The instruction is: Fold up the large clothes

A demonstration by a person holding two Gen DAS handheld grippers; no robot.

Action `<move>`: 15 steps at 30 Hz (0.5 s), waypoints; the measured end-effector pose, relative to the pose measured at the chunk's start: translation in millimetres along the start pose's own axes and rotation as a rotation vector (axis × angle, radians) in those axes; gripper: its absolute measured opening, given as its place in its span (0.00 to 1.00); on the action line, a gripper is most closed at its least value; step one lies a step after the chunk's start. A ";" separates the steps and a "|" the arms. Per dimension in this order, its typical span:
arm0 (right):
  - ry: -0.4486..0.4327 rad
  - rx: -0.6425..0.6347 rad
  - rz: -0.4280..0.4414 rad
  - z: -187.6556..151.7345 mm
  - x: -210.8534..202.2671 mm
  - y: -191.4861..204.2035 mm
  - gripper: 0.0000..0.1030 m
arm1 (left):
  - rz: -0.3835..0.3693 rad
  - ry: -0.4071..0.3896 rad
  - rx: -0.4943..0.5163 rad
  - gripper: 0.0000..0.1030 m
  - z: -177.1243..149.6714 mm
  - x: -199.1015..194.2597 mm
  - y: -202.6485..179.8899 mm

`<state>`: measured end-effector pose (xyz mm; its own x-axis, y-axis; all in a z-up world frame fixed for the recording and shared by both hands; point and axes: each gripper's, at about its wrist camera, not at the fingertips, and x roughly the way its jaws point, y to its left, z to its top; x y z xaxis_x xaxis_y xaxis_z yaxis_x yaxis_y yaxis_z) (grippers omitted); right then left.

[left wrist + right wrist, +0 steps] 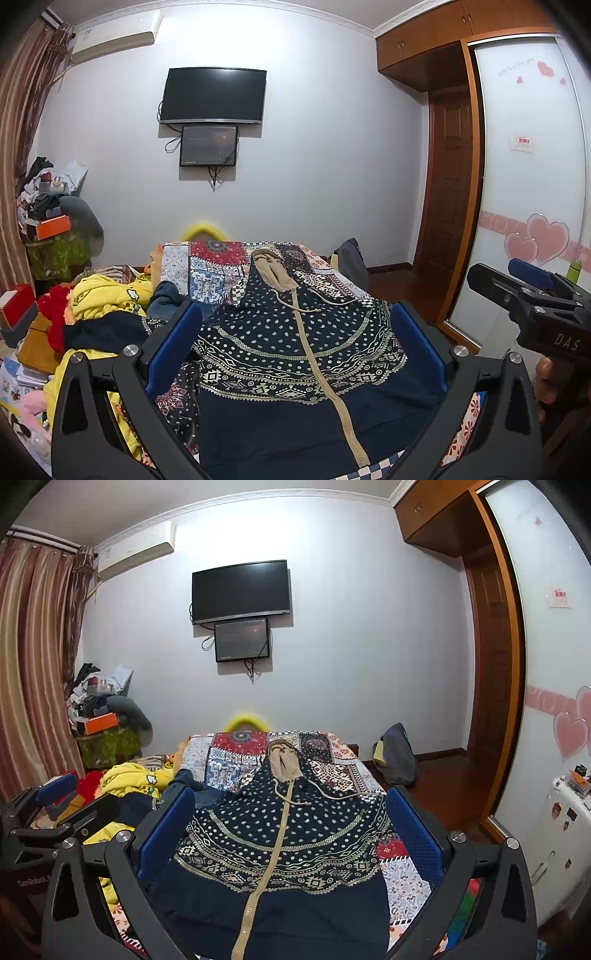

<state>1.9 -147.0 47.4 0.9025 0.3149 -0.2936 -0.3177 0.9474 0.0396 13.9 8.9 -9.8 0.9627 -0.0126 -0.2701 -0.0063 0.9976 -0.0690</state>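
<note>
Both grippers are looking like the same build: chunky matte black plastic frames with teardrop cutouts running along each arm, and round silver screw heads sitting at the pivots. The left gripper [295, 317] is wearing bright blue textured pads on the inner faces of its fingers [417, 343], and the right gripper [291, 805] is sporting the same blue dimpled pads [413, 830]. At the right edge of the left wrist view, the other unit's black body is showing white "DAS" lettering; at lower left of the right wrist view, faint "GenRobot" text is showing on the black casing.
</note>
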 end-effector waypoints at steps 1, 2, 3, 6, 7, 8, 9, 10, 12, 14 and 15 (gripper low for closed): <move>0.000 0.000 0.000 0.0 -0.1 0.1 1.00 | -0.001 0.001 -0.001 1.00 -0.1 0.7 -0.1; 0.000 0.000 0.000 0.0 0.0 0.0 1.00 | -0.003 0.002 -0.002 1.00 0.0 0.8 0.1; 0.000 0.000 0.000 0.0 -0.1 0.1 1.00 | -0.004 0.002 -0.004 1.00 0.3 0.9 0.3; 0.001 -0.002 -0.001 -0.1 -0.2 0.1 1.00 | -0.003 0.002 -0.003 1.00 1.5 0.9 -0.3; 0.001 -0.002 -0.001 0.1 -0.5 0.2 1.00 | -0.001 0.002 -0.002 1.00 1.7 0.9 0.0; 0.001 -0.002 -0.001 0.2 -0.6 0.2 1.00 | -0.001 0.002 -0.001 1.00 1.5 1.0 0.2; 0.001 -0.002 -0.001 0.3 -0.5 0.4 1.00 | 0.000 0.002 0.000 1.00 1.3 1.0 0.0; 0.000 -0.002 -0.001 0.4 -0.5 0.4 1.00 | 0.000 0.003 0.000 1.00 1.4 1.0 0.4; 0.001 -0.002 -0.001 0.6 -0.5 0.4 1.00 | -0.001 0.002 -0.001 1.00 0.9 0.9 -0.4; 0.001 -0.002 -0.001 0.5 -0.6 0.3 1.00 | 0.009 -0.001 0.002 1.00 1.0 0.8 -0.7; 0.001 -0.001 -0.001 0.5 -0.5 0.5 1.00 | 0.014 -0.003 0.003 1.00 1.2 1.1 -0.6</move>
<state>1.5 -146.7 48.1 0.9025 0.3142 -0.2947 -0.3174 0.9475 0.0381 15.3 8.4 -8.9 0.9634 0.0017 -0.2681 -0.0191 0.9979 -0.0621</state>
